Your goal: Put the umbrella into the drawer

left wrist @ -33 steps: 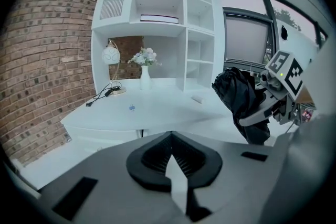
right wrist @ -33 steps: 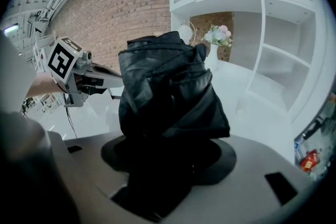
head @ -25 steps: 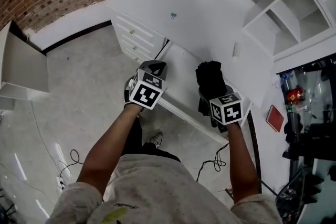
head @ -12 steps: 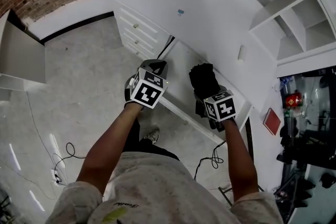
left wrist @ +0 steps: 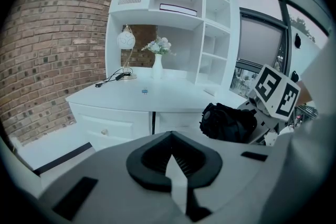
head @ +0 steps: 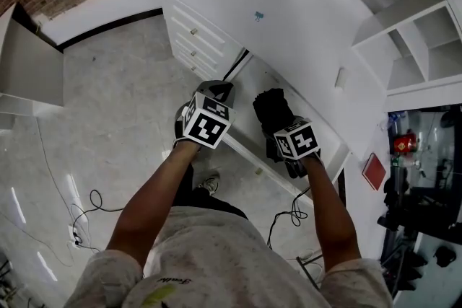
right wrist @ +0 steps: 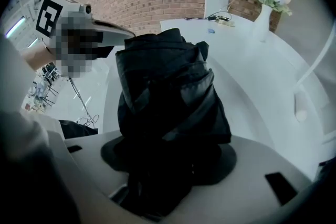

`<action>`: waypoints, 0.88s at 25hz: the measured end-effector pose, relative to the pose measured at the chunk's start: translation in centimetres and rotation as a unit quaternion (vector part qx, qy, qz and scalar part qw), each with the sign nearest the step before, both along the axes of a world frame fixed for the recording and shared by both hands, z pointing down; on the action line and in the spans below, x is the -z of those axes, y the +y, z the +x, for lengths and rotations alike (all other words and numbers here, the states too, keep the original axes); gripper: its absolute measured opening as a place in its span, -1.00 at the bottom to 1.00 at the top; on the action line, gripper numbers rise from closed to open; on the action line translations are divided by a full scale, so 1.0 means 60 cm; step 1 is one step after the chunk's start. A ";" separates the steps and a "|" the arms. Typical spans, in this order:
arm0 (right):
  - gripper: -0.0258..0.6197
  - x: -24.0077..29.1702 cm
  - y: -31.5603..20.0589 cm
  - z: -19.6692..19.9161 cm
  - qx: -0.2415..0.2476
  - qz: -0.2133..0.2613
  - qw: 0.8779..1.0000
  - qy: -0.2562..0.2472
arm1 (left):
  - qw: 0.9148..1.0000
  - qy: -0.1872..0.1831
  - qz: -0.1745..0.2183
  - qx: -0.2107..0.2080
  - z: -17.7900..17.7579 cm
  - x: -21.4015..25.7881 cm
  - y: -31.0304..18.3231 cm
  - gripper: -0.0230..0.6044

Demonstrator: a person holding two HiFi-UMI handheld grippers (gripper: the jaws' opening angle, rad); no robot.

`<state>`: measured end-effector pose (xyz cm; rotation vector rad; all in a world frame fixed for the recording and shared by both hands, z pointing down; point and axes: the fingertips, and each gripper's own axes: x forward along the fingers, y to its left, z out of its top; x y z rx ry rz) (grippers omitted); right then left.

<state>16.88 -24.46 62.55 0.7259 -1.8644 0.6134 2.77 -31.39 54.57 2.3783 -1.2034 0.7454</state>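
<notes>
Where right claw [right wrist: 157,178] grips, black umbrella [right wrist: 168,92] bunches.

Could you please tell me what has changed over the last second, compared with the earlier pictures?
The right tongs, shut on the black umbrella, have carried it a little to the left above the open drawer, closer to the left tongs. The head camera also drifted, so the desk now sits further right in view. The hold on the umbrella and the left tongs' place by the drawer are unchanged.
</notes>
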 end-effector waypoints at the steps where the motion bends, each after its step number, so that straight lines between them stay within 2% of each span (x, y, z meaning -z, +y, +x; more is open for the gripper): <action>1: -0.13 -0.004 -0.001 -0.003 0.003 -0.006 1.000 0.003 | 1.000 0.000 -0.001 0.001 -0.001 -0.001 -0.001 -0.94; 13: -0.13 -0.069 -0.003 -0.029 0.011 -0.072 0.997 0.020 | 1.000 -0.006 -0.011 -0.015 0.013 -0.011 -0.010 -0.94; 22: -0.13 -0.108 -0.005 -0.045 0.005 -0.101 0.995 0.021 | 0.999 -0.019 -0.018 -0.023 0.009 -0.017 -0.017 -0.94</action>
